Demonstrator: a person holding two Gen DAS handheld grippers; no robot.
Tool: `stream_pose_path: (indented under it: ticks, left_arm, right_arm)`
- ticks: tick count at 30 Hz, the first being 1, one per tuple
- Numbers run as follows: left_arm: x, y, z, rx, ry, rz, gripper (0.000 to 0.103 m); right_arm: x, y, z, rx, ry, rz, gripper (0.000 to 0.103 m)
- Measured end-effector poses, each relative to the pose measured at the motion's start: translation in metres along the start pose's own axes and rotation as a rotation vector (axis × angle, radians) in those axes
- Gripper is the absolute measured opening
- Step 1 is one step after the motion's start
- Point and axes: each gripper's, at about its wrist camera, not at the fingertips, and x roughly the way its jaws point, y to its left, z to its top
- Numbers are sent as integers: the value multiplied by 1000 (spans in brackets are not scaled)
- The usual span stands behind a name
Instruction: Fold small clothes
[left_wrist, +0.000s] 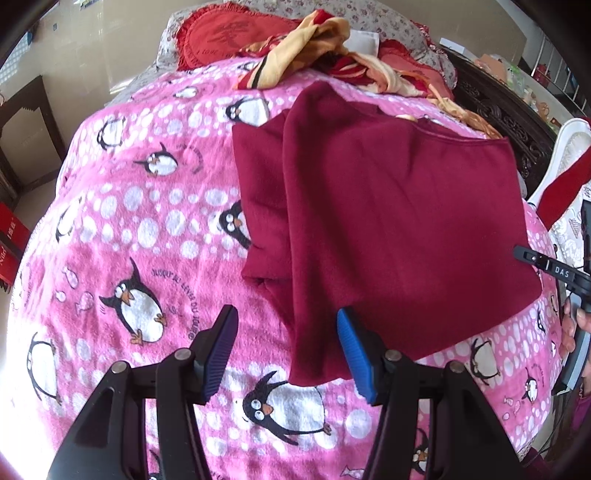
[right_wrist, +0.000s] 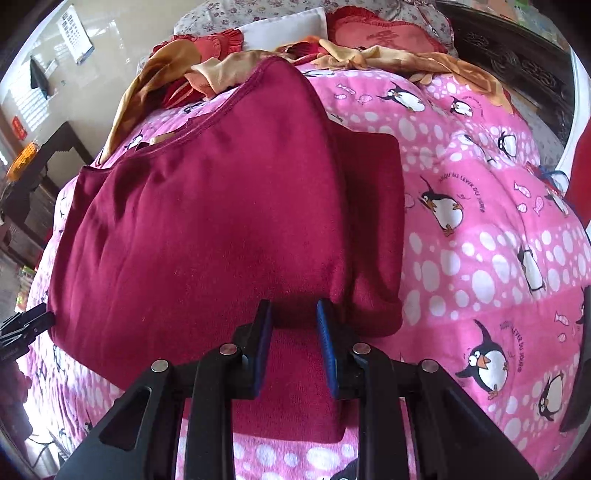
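We see a maroon garment spread on a penguin-print blanket, the left gripper open and empty, the right one narrow around cloth.

In the left wrist view, the left gripper stands wide with nothing between its pads, low centre, over the pink blanket; the maroon garment fills the centre right, and at the right edge the other tool's black body reads "DAS". The blanket's curved lettering is too distorted to read. In the right wrist view, the right gripper stands narrow at the lower centre, maroon cloth lying between its pads; we cannot tell whether they press it. A red cushion with a character sits upper centre.
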Motion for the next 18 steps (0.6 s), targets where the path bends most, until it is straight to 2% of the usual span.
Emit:
stream_pose_path:
  ticks: [5,8,11,18]
  left_arm:
    - [10,5,-3,-28,16,-8,65]
    - [13,8,-3,-43,15,-15,69]
    - [14,11,-6,-60,12,-24,70]
    - [8,12,-5,-69,11,-21,71]
  right_arm:
    - [-7,5,2,-15,3,-19,8]
    - [-20,12,7,-40,-47,-44,8]
    - [-26,12,16,-35,-84,-57,8]
    - [-14,14,42,-34,-89,-46,8]
